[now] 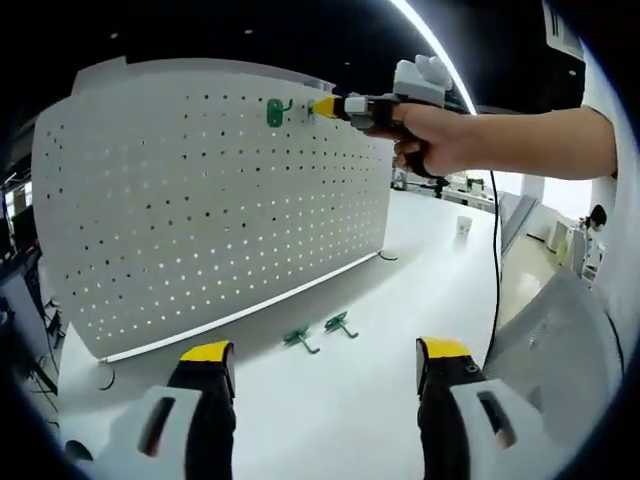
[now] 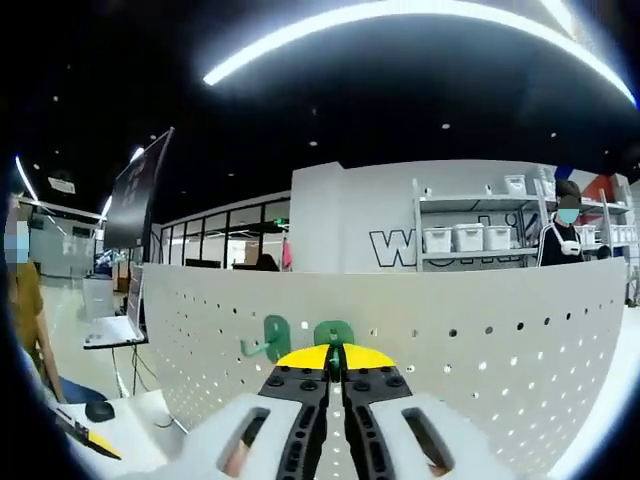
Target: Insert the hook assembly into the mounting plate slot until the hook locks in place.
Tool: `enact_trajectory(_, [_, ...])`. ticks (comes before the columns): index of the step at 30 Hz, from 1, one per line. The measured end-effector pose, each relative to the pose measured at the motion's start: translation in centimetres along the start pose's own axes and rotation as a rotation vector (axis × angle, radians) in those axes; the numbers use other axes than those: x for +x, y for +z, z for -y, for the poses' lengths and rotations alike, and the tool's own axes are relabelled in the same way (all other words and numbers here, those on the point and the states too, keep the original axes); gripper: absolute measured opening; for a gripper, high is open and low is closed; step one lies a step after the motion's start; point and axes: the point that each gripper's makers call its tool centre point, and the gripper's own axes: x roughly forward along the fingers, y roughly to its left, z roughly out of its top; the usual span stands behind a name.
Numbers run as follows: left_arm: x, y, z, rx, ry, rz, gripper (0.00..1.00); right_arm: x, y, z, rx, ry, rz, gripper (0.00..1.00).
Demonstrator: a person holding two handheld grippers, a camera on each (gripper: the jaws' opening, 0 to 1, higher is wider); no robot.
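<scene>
Yellow-tipped black jaws are carried on pale grey bodies by the left gripper (image 1: pixel 327 362) and the right gripper (image 2: pixel 335 357). Screws are seen on the right gripper's black jaws.

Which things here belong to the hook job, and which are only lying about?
Job:
pegboard
mounted hook
held hook
right claw
two spare hooks

Lying about:
white cup
laptop
mouse
shelf bins
</scene>
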Motion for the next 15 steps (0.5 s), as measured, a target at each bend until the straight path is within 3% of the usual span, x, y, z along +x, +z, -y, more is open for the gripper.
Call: enact_trajectory(15, [-0.11, -0.13, -0.25, -0.010, 0.009, -0.002, 0.76, 0.90, -0.17, 0.14, 0.015, -0.006, 0.002, 0.01])
